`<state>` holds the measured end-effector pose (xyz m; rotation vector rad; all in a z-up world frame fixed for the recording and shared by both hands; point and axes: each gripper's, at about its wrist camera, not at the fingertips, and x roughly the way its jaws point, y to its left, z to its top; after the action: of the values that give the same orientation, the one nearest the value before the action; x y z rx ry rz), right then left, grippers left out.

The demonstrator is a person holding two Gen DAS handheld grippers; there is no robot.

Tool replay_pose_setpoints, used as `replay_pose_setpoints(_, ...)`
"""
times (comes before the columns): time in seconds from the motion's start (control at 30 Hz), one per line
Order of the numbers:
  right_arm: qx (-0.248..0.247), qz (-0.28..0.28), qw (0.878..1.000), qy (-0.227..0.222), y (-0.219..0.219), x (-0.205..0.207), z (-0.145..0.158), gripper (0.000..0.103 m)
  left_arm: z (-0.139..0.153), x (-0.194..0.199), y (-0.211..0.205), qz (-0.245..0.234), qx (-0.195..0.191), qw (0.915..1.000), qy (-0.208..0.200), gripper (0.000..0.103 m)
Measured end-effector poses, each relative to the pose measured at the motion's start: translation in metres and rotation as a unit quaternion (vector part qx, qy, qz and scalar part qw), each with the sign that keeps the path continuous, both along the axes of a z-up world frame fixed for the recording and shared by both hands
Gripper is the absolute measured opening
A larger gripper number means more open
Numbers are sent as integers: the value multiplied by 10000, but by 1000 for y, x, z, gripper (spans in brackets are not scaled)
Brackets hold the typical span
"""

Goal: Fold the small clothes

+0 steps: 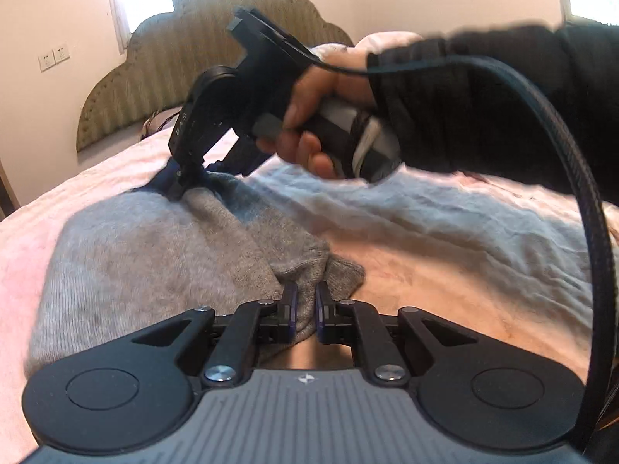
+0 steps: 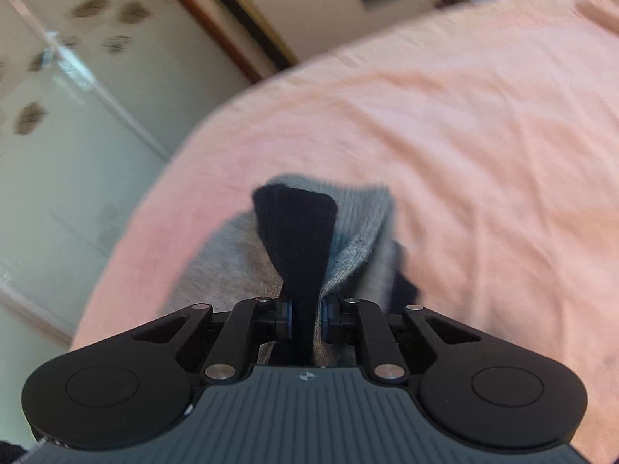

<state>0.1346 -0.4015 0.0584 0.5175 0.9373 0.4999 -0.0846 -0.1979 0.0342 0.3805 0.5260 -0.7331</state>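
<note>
A small grey knitted garment [image 1: 154, 247] lies on the pink bed sheet [image 1: 425, 270]. My left gripper [image 1: 306, 303] is shut on its near grey edge. My right gripper [image 1: 185, 181], held by a hand in a black sleeve, pinches the garment's far end, where a dark blue trim shows. In the right wrist view my right gripper [image 2: 306, 315] is shut on the dark blue trim [image 2: 298, 232] with grey knit [image 2: 359, 224] bunched beside it, lifted a little off the pink sheet [image 2: 464, 154].
A padded olive headboard [image 1: 216, 38] stands at the far end of the bed. A black cable [image 1: 580, 193] loops from the right gripper at the right. The bed edge and a pale wardrobe [image 2: 77, 154] are at the left in the right wrist view.
</note>
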Motion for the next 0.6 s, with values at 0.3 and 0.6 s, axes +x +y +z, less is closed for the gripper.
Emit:
replay_pose_setpoints(0.3,554,-477,9959,-529,-33,-26,28,96,42,33,131,-252,-1168,9830,1396,21)
replay_pose_setpoints(0.6,345,-292,9989,-85,-3,2,-8,97,28,181,204,2220,-2914,8967,2486,95)
